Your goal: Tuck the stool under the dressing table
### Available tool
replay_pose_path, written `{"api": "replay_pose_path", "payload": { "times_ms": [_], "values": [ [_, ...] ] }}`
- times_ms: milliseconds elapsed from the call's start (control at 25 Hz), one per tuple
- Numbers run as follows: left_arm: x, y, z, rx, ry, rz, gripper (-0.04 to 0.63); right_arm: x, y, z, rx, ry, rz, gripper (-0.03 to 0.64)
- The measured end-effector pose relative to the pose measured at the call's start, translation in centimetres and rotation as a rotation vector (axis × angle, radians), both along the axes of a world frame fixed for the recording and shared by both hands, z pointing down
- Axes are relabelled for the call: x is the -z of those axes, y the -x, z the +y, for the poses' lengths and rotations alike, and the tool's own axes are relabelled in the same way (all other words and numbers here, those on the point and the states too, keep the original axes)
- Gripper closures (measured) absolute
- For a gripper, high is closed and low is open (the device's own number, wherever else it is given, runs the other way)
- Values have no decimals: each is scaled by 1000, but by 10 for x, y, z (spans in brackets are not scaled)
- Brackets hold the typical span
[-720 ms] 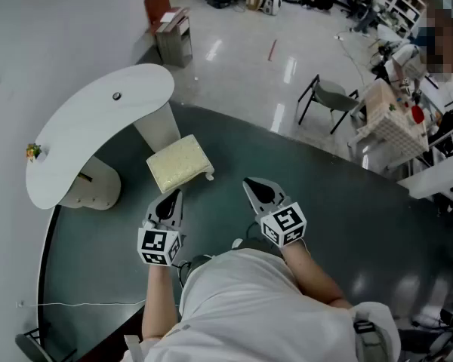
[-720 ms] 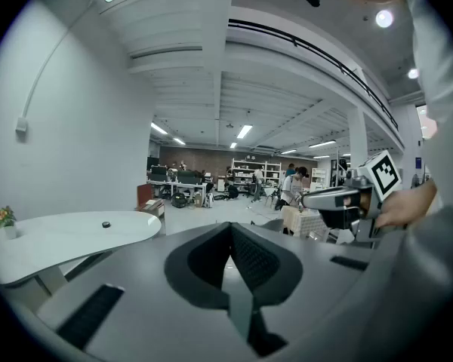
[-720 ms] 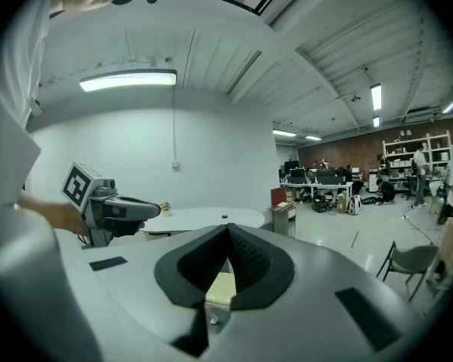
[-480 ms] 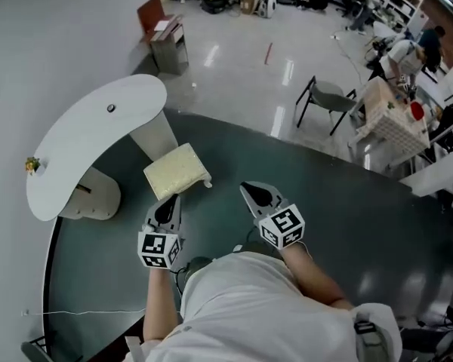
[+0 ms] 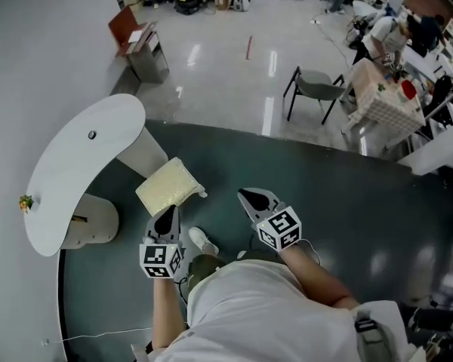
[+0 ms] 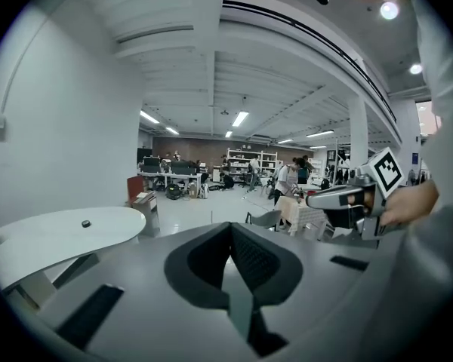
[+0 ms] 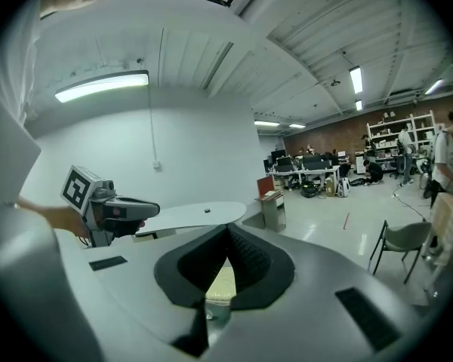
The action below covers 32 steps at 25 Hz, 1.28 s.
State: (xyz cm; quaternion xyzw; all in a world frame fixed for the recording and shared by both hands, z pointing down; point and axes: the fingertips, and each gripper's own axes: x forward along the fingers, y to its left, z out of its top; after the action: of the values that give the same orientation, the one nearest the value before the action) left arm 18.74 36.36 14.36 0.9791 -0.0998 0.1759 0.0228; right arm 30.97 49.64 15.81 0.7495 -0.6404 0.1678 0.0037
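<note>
Pointing slightly down: left gripper [image 5: 168, 213], right gripper [image 5: 246, 197].

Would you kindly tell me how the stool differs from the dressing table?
The stool has a squarish, pale yellow top; the dressing table has a long, curved white one. The stool is much smaller than the dressing table. The stool's top is bare, while the dressing table carries a small dark object and a little plant. Both stand on the dark green mat, the stool beside the table, not under it.
</note>
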Motion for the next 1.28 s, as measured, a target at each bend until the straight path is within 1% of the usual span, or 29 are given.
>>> {"api": "replay_pose_path", "payload": {
  "times_ms": [160,360,480,600,720,920,1120,1280],
  "values": [
    [-9,-26,-39,-25,12,1,594,-7,-22,-39,-21,26,-1,607],
    [-9,-56,-115,-53,16,15,594,-6,-46,-115,-31,42,9,607],
    [-9,-63,-160,-66,20,15,594,-5,-50,-163,-22,52,11,607],
    [-18,-61,-205,-56,31,3,594,-12,-49,-210,-4,70,0,607],
    [-24,-51,-242,-24,58,-1,594,-19,-45,-250,24,89,-18,607],
    [-43,-25,-284,48,104,-22,594,-34,-36,-298,84,144,-21,607],
    [-60,1,-306,144,136,-47,594,-52,-31,-330,156,201,-29,607],
    [-77,18,-318,240,189,-70,594,-63,-29,-352,229,234,-43,606]
  ]
}}
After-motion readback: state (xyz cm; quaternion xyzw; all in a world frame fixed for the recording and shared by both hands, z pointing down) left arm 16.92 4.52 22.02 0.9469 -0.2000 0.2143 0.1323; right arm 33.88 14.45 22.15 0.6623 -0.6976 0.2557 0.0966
